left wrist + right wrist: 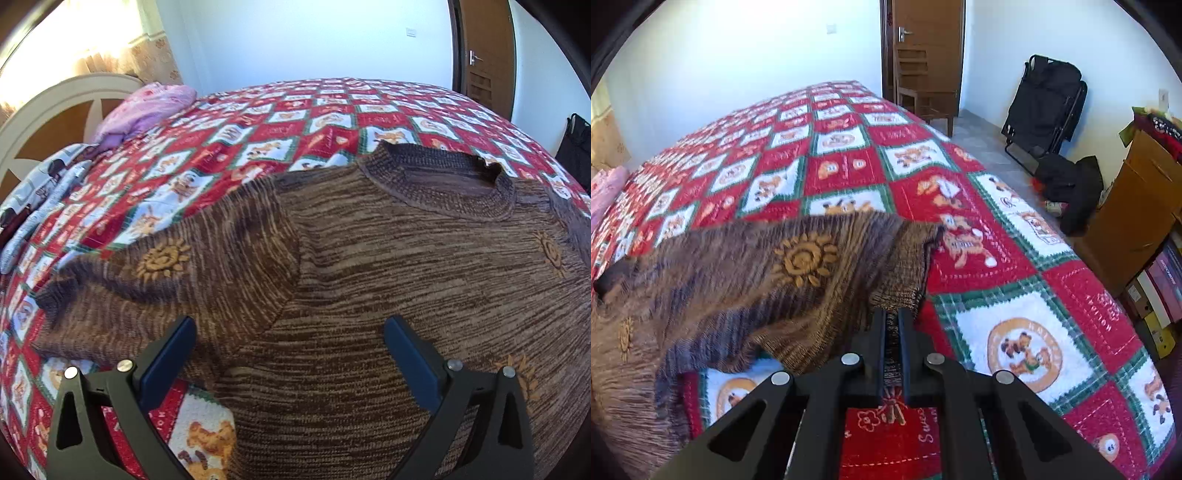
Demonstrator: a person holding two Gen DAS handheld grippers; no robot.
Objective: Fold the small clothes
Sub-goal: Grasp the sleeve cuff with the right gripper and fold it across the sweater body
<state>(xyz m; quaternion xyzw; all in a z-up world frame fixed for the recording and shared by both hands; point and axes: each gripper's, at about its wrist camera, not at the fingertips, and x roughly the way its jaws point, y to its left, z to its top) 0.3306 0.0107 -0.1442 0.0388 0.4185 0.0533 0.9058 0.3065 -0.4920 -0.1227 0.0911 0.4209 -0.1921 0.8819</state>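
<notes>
A brown knit sweater (388,266) lies spread on your bed's red patterned blanket (997,266). Your right gripper (893,317) is clenched on its sleeve cuff (908,258); your left gripper (290,332) hangs released above the body.

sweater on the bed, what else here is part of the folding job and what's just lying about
Job:
sweater
sleeve, clamped in right gripper
left gripper, open over the sweater
bedspread as work surface

Lying about:
pink bedding
chair
folded black stroller
cardboard box
</notes>
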